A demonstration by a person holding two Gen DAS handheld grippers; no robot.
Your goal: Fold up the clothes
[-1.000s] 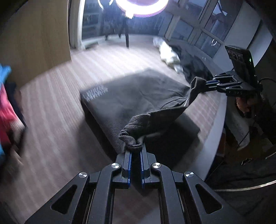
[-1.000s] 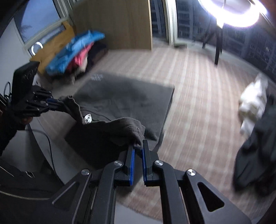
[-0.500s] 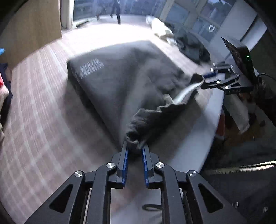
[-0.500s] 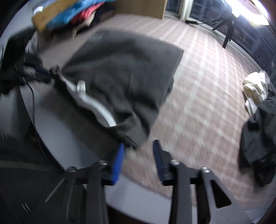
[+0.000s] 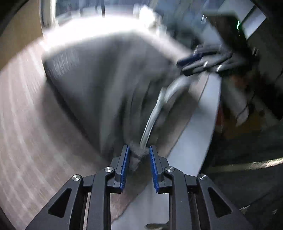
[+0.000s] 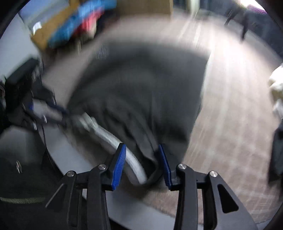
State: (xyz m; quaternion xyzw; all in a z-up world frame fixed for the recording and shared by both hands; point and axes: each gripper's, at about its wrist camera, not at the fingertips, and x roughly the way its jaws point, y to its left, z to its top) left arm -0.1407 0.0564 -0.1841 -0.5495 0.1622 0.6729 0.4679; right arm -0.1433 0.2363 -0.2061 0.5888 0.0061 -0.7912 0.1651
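Both views are motion-smeared. A striped, plaid-patterned cloth [image 6: 235, 109] covers a grey table whose curved edge [image 5: 208, 113] shows bare. Beyond the cloth stands a tan wooden panel [image 6: 145, 7], with a blue and red heap of clothes [image 6: 79, 30] to its left. Strong light glares on the cloth's far side [image 5: 84, 28] below dark windows.

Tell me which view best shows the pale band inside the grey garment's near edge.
Right wrist: the pale band runs long and wide into the right gripper. Left wrist shows it thinner and more blurred, reaching the left gripper.
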